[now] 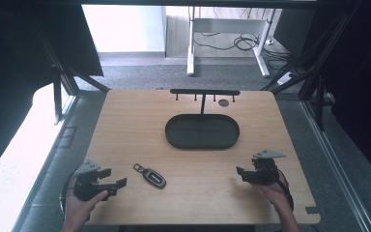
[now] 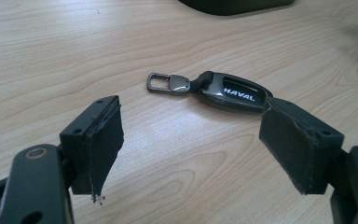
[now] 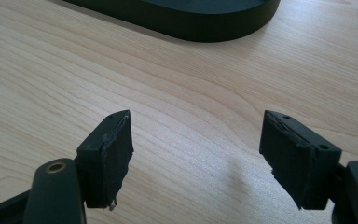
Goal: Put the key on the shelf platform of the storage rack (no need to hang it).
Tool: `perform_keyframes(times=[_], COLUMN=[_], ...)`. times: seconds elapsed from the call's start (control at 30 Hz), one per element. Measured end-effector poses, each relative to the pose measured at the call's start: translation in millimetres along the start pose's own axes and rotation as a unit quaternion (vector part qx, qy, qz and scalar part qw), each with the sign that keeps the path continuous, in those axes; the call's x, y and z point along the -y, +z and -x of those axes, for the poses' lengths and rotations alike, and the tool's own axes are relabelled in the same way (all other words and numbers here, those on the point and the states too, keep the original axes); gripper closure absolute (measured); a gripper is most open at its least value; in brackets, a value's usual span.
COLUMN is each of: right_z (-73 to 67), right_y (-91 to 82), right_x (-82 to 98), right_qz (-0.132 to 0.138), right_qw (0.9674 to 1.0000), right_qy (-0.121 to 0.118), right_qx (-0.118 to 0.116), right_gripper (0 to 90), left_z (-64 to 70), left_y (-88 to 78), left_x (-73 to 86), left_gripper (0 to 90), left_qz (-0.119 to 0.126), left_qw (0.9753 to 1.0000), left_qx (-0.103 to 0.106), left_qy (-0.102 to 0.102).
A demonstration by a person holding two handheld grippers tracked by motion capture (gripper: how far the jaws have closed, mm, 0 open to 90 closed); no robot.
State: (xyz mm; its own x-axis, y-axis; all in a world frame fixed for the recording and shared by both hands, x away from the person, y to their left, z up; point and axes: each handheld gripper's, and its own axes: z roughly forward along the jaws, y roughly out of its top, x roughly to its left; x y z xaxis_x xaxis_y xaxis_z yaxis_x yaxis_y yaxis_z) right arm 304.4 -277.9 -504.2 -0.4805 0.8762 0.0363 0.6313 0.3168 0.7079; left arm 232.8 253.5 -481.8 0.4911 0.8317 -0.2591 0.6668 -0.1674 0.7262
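A black car key fob [image 1: 150, 175] with a metal clip lies flat on the wooden table [image 1: 135, 121], near the front and left of the middle. In the left gripper view the fob [image 2: 233, 92] reads HAVAL and lies just beyond the right jaw. My left gripper [image 1: 116, 177] is held at the front left, a little left of the fob, and points toward it. Its jaws [image 2: 192, 112] stand open with nothing between them. My right gripper [image 1: 241, 174] is held at the front right, open [image 3: 196, 126] over bare wood, pointing left.
A black oval tray [image 1: 170, 133] sits at the middle back, with a black hook rack [image 1: 204, 92] standing behind it. Its wall shows at the top of the right gripper view [image 3: 205, 28]. Dark frame struts flank the table's back corners.
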Motion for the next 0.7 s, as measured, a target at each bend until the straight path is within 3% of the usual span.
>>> perform_keyframes(times=[0.4,0.7], right_z=[-4.2,-15.7], right_y=[-7.3,-11.9], right_x=[-8.3,-25.0], right_qz=[0.006,-0.007], right_qw=[0.9999,0.999], right_qy=[-0.009,-0.039], right_qx=[-0.01,-0.02], right_gripper=[28.1,29.1], left_z=[-0.2,-1.0], left_y=[-1.0,-2.0], left_x=[-0.8,-1.2], left_gripper=[21.7,21.7], left_qz=[0.002,0.002], left_qw=[1.0,1.0], left_qx=[-0.001,-0.002], left_qy=[-0.002,-0.003])
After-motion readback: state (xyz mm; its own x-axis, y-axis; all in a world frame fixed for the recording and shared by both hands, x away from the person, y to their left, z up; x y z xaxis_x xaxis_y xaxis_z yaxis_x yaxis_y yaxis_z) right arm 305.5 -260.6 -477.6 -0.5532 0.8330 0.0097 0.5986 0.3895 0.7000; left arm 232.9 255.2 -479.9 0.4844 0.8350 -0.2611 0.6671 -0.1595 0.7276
